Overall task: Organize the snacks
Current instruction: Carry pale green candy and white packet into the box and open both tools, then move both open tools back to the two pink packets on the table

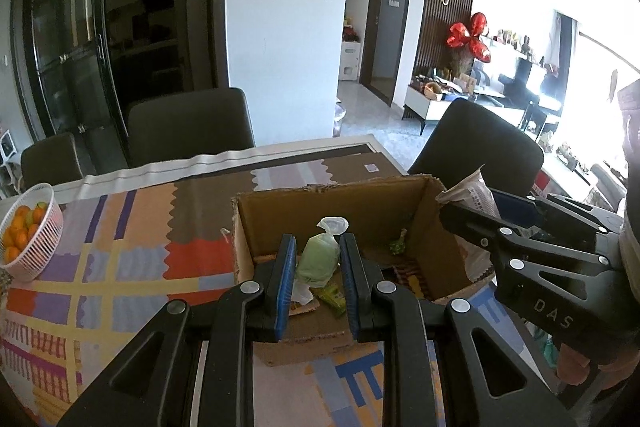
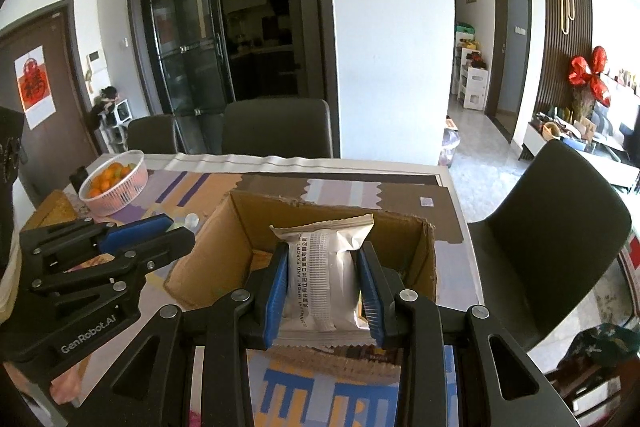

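Patterned tablecloth [image 1: 120, 259], cardboard box [image 2: 240, 227]; green pouch [image 1: 318, 259] pinched in left gripper [image 1: 318, 247], silver packet [image 2: 324, 275] clamped in right gripper [image 2: 326, 267].

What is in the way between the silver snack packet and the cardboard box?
Nothing visible. The right tool is shut on the silver snack packet right at the open top of the cardboard box. The box has no lid, and the few small snacks on its floor leave room.
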Demonstrator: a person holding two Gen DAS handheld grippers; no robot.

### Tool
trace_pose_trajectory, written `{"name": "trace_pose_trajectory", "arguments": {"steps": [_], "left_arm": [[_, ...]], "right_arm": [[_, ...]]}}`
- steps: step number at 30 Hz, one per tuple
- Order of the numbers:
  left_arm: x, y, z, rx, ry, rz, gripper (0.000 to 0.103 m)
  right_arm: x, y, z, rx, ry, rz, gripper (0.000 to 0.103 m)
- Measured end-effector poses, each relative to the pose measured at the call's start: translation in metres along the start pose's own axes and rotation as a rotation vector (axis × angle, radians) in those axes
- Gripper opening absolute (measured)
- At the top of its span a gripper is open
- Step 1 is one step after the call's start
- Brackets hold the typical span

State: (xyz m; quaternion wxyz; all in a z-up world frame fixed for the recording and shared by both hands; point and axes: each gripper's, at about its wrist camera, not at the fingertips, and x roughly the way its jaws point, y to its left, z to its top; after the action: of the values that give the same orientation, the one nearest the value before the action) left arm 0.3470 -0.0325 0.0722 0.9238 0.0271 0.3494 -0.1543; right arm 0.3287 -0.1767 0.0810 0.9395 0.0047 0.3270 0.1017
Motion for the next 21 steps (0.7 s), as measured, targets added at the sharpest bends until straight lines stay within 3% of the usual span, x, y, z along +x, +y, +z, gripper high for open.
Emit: {"name": "trace_pose_trajectory", "arguments": {"steps": [6,8,10,21], "left_arm": [[0.017,0.005,0.002,-0.017,0.033,-0.008,0.025],[0.018,0.005,0.001,-0.010,0.028,0.015,0.042],[0.015,0.005,-0.002,0.000,0.019,0.029,0.047],[-0.026,0.001,-0.022,0.063,-0.028,0.061,0.052]], "right_arm": [[0.013,-0.003,0.000,0.000,0.019,-0.019,0.035],[0.017,-0.001,0.001,-0.003,0.017,-0.021,0.040],[0.019,-0.004,-0.001,0.001,0.035,-0.022,0.052],[-0.007,0.004,-0.020,-0.020,0.015,-0.044,0.055]]}}
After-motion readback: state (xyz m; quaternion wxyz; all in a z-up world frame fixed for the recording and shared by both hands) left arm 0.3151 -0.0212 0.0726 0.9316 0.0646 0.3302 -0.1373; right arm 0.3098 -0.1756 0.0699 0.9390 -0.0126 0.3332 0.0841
